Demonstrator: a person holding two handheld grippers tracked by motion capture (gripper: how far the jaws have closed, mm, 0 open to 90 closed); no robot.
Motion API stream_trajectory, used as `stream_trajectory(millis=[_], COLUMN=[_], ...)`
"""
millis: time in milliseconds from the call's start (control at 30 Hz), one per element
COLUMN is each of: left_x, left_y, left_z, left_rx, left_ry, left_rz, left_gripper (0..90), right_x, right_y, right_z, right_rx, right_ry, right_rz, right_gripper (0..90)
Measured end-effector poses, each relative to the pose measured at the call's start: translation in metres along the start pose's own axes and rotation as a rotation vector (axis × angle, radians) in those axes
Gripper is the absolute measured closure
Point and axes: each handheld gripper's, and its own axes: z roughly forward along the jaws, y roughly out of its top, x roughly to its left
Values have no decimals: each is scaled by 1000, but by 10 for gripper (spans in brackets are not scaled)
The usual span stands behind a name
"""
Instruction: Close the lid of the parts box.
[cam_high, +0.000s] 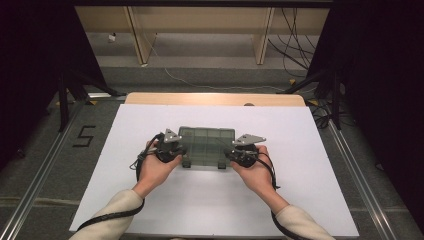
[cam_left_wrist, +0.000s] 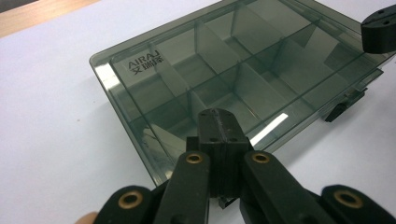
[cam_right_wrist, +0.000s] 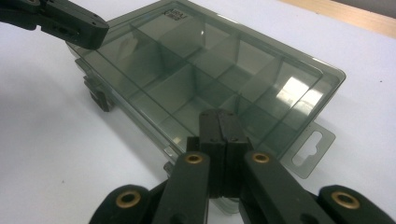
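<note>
Your smoke-grey compartment box (cam_high: 206, 146) lies flat near the middle of the white sheet (cam_high: 310, 200) that covers the bench (cam_high: 150, 98), lid down and, as far as the frames show, its compartments empty. Your left gripper (cam_high: 181, 152) sits at the box's left near corner and your right gripper (cam_high: 227, 153) at its right near corner, with both sets of jaws pressed fully together. In the left gripper view the closed tips (cam_left_wrist: 219, 125) rest over the near edge of the lid; whether they pinch a thin lip of plastic or merely touch it, you cannot tell from here, and the same goes for the right gripper (cam_right_wrist: 219, 126).

Expect the box to handle as a light, stiff shell: thin hard plastic, glossy and probably slippery under the pads. It should not bend much, but the lid may flex or pop if you lever it unevenly (the reflections suggest a very smooth top, so a flat pinch there would likely slide). Better holds look to be the protruding front latches (cam_left_wrist: 343, 106) along the near side, the overhanging rim, or the hang tab (cam_right_wrist: 312, 148) at the right end. If you mean to open it, work both latches evenly and keep one gripper steadying the base, since a box this light will skate across the sheet.
</note>
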Motion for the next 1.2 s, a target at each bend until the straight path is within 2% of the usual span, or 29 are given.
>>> stream_trajectory(millis=[67, 100, 133, 200, 233, 300, 367, 400, 433, 467, 600, 733, 767, 833, 867, 933, 967, 1000, 1033, 1100, 1133, 1167, 1200], left_x=[-4, -3, -1, -5, -5, -2, -2, -2, -2, -2, -5, -5, -4, -4, -7, -3, -5, -5, -3, -4, -3, -2, -3], left_y=[-1, 0, 1, 1, 1, 2, 2, 2, 0, 0, 0, -1, -1, -2, -3, -4, -5, -5, -6, -9, -11, -11, -12], left_z=[4, 4, 3, 6, 6, 4, 5, 7, 9, 9, 9, 8, 8, 8, 11, 7, 8, 7, 6, 3, 2, -2, -3], left_rx=[-39, -28, 1, -34, -35, 9, 9, 24, 15, 17, 19, 15, 13, 8, -34, -6, -39, -48, -39, -67, -75, -65, -86], left_ry=[7, 6, -4, 8, 5, -10, -9, -13, -16, -16, -13, -10, -12, -3, 3, 0, 0, 3, -2, -1, -2, 4, 7], left_rz=[-46, -32, -2, -41, -44, 1, -2, -3, -13, -9, 5, 4, 5, 23, -18, 32, 3, 3, 14, 18, 28, 56, 52], left_gripper=[896, 896, 896, 896, 896, 896, 897, 897, 897, 897, 897, 896, 896, 888, 874, 844, 819, 794, 763, 707, 682, 642, 610], right_x=[0, -1, 0, 0, 0, -2, -2, -3, -3, -3, -1, -3, -2, -3, -2, -3, -4, -5, -5, -6, -7, -8, -9], right_y=[-1, -2, -1, -1, -1, -2, -3, -3, -6, -7, -7, -8, -8, -9, -9, -9, -10, -10, -10, -11, -11, -11, -11], right_z=[1, 2, 1, 1, 1, 2, 3, 3, 5, 6, 6, 7, 6, 6, 5, 4, 3, 2, 0, -4, -7, -9, -13], right_rx=[3, -2, 4, 6, 4, -4, -2, 7, 26, 8, 14, 0, 2, -11, 5, -9, -18, -28, -23, -45, -48, -64, -69], right_ry=[-5, -8, -5, -4, -4, -11, -7, -9, -13, -8, -11, -15, -9, -25, -15, -27, -31, -31, -27, -24, -18, -17, -17], right_rz=[-4, -12, 4, 3, 3, -13, 0, -1, 0, 12, 11, -13, 7, -11, 18, 9, -1, -3, 2, -12, -11, -16, -20], right_gripper=[900, 900, 900, 900, 900, 900, 900, 900, 900, 900, 900, 900, 900, 868, 848, 796, 766, 744, 720, 663, 638, 615, 596])
